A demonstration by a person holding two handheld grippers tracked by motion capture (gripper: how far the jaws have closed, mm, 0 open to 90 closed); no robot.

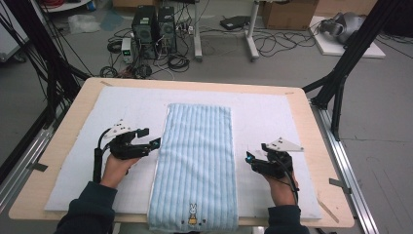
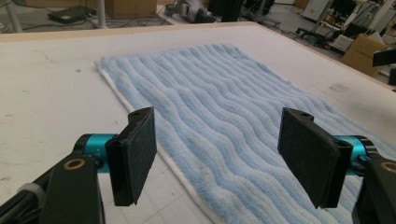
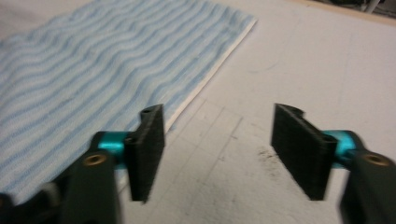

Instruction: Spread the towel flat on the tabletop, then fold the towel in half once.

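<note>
A pale blue striped towel (image 1: 197, 161), folded into a long narrow band, lies flat down the middle of the worktop (image 1: 302, 105) on a white mat (image 1: 131, 105), its near end with a small rabbit motif hanging just over the near edge. The left gripper (image 1: 146, 139) hovers just beside the towel's left edge and the right gripper (image 1: 253, 160) just beside its right edge, each with its fingers (image 2: 135, 156) spread wide and nothing between them. The work in hand looks like folding the towel. The risk from here is an uneven pinch: should either gripper catch only the top layer at the edge, or should the two grippers bite at different points along the band, the fold would likely skew or peel open, and the overhanging near end could drag the cloth off the worktop.
</note>
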